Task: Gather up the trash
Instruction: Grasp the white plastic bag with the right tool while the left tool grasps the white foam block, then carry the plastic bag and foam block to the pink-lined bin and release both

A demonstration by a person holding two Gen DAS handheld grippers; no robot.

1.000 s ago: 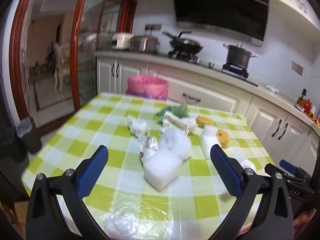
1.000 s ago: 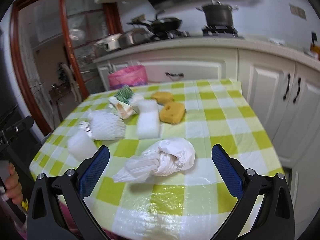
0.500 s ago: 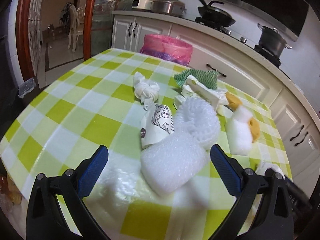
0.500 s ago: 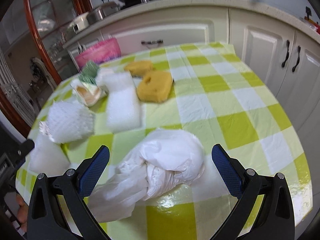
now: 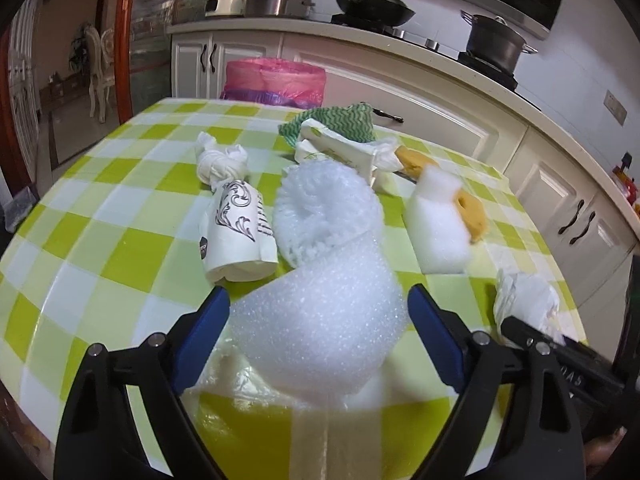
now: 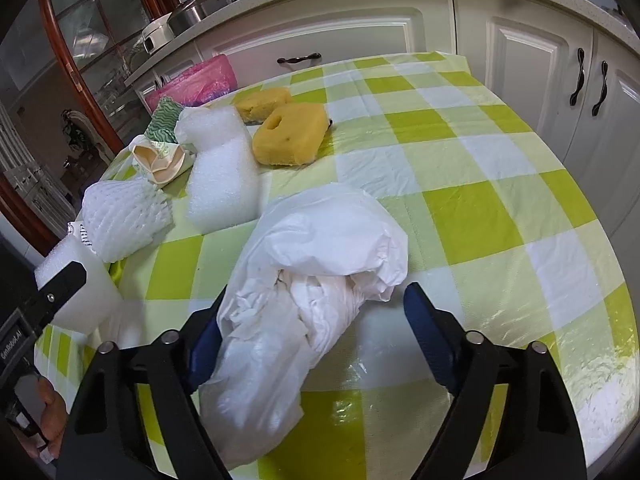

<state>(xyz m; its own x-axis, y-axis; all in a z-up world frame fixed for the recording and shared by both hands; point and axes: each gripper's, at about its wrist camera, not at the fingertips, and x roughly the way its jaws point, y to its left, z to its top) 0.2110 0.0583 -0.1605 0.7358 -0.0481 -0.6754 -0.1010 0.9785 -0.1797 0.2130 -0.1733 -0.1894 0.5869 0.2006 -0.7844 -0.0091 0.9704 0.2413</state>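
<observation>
My left gripper [image 5: 318,312] is open, its blue pads on either side of a white foam block [image 5: 320,320] on the green checked table [image 5: 120,208]. My right gripper [image 6: 312,312] is open around a crumpled white plastic bag [image 6: 320,264]. Behind the foam lie a white foam net [image 5: 324,212], a printed paper cup [image 5: 238,232] on its side, a knotted white bag [image 5: 220,162], a second foam block [image 5: 436,224] and yellow sponges [image 6: 290,134]. The plastic bag also shows in the left wrist view [image 5: 524,300].
A bin with a pink liner [image 5: 274,80] stands beyond the table's far edge. A green cloth [image 5: 336,122] and a flattened carton [image 5: 340,152] lie at the back. White kitchen cabinets [image 6: 540,64] run behind and to the right.
Both grippers have moved forward and down. The foam block now sits between my left pads and the plastic bag between my right pads.
</observation>
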